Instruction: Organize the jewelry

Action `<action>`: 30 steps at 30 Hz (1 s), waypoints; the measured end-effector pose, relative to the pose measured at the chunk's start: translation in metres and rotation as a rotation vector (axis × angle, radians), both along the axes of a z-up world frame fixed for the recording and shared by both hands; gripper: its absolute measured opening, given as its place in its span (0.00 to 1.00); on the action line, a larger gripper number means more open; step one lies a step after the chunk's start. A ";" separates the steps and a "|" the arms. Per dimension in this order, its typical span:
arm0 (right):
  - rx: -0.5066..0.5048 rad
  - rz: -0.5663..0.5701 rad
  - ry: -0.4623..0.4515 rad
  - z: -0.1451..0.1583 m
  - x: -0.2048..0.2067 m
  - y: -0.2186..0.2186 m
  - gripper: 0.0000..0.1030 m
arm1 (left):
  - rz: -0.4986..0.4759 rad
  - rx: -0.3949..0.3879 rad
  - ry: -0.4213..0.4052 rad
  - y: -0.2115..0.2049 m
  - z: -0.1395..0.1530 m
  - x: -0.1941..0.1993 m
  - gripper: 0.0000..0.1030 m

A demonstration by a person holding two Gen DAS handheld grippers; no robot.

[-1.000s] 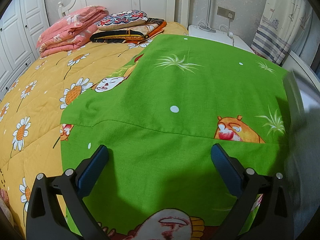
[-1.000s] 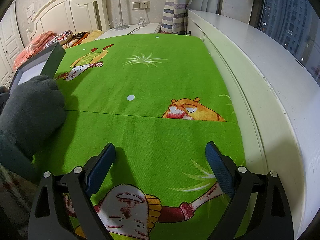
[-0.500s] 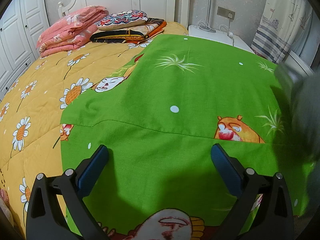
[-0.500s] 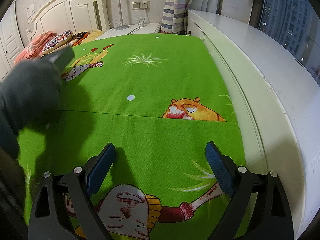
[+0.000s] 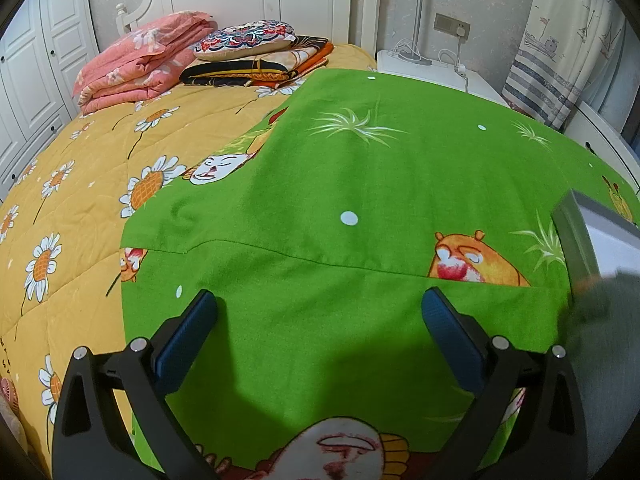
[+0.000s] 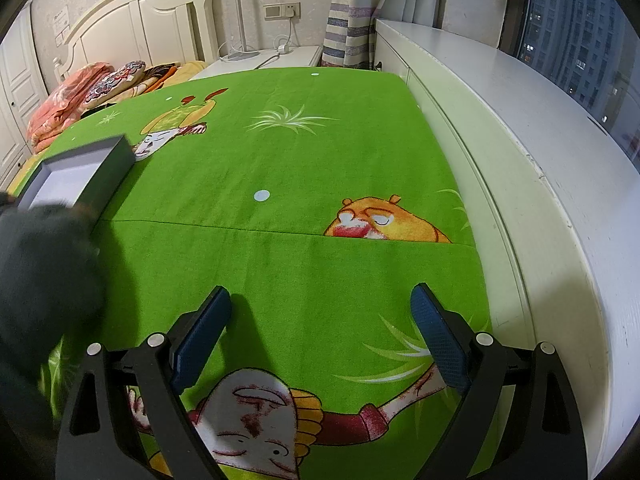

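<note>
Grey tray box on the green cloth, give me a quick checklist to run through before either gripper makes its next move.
1. Left gripper open, nothing between its fingers: ok.
2. Right gripper open, nothing between its fingers: ok.
3. Shallow grey tray box with pale lining set down and released: not ok, a dark gloved hand is at its near end.
4. Tray box opening faces up: ok.
5. Jewelry in sight to sort: not ok, none shows on the green cartoon-print cloth.
6. Tray box contents: cannot tell, the hand covers its near part.
</note>
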State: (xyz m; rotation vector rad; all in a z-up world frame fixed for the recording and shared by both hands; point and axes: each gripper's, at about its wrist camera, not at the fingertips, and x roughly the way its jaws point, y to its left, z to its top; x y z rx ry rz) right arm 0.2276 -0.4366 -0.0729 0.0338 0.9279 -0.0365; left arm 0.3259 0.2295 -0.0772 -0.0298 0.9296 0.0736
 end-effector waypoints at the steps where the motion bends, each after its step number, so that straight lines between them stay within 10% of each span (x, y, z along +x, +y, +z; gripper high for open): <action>1: 0.000 0.000 0.000 0.000 0.000 0.000 0.83 | 0.000 0.000 0.000 0.000 -0.001 0.001 0.97; 30: 0.007 -0.003 0.007 -0.001 0.000 0.002 0.84 | 0.005 -0.009 0.004 -0.002 -0.001 0.004 0.96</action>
